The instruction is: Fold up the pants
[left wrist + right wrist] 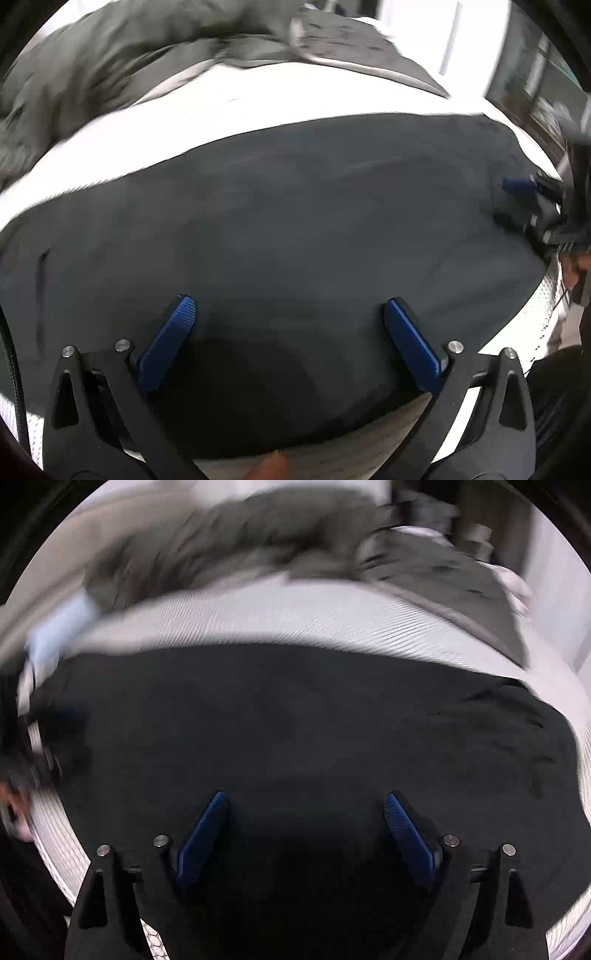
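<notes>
Left wrist view: dark pants [295, 229] spread flat across a white bed [221, 107] — laid out smooth, likely for a clean fold. Left tongs [290, 332] gaping wide above the cloth, holding nothing. Grey garment [110, 62] heaped beyond.

Right wrist view: same pants [314, 731] below, blurred. Right tongs [304, 823] spread wide — empty, seemingly poised to grab an edge.

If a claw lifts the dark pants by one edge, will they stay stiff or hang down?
The dark pants lie flat and follow the white bed surface, so they probably drape limply. The cloth looks matte, so it likely grips rather than slips. Being a broad folded layer, it may unfold when lifted.
</notes>
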`<state>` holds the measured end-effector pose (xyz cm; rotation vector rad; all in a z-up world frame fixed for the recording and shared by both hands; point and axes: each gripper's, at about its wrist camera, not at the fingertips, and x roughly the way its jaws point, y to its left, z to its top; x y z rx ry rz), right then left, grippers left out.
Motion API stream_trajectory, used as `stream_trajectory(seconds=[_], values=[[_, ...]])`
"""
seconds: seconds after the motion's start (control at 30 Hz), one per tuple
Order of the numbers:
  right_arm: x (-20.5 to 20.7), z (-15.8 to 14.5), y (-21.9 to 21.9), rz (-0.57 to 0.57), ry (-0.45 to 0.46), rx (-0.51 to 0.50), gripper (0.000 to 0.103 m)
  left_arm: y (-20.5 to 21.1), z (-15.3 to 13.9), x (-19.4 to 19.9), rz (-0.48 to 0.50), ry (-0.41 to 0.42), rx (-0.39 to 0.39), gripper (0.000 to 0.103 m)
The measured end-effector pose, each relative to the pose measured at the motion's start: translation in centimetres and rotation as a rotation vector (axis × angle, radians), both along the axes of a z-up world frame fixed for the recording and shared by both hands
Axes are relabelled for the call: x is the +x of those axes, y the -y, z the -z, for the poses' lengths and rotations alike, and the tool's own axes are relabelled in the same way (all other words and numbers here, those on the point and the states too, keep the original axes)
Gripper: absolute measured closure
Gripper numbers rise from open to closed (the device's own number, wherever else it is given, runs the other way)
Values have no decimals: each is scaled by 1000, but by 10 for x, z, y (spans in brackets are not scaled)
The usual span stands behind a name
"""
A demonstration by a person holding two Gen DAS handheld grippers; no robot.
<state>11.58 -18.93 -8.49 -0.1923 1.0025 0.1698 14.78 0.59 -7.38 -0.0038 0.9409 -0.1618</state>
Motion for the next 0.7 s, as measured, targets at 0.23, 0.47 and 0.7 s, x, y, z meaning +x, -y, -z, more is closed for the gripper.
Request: stream_trajectory(seconds=[0.23, 0.47, 0.7], values=[[20, 1, 52, 216, -1, -93, 10, -90, -12, -34, -112, 49, 2, 1], [24, 4, 53, 258, 2, -94, 8, -166, -35, -51, -328, 138, -33, 11], [10, 1, 58, 243, 1, -77, 8, -237, -5, -56, -506, 42, 26, 83]])
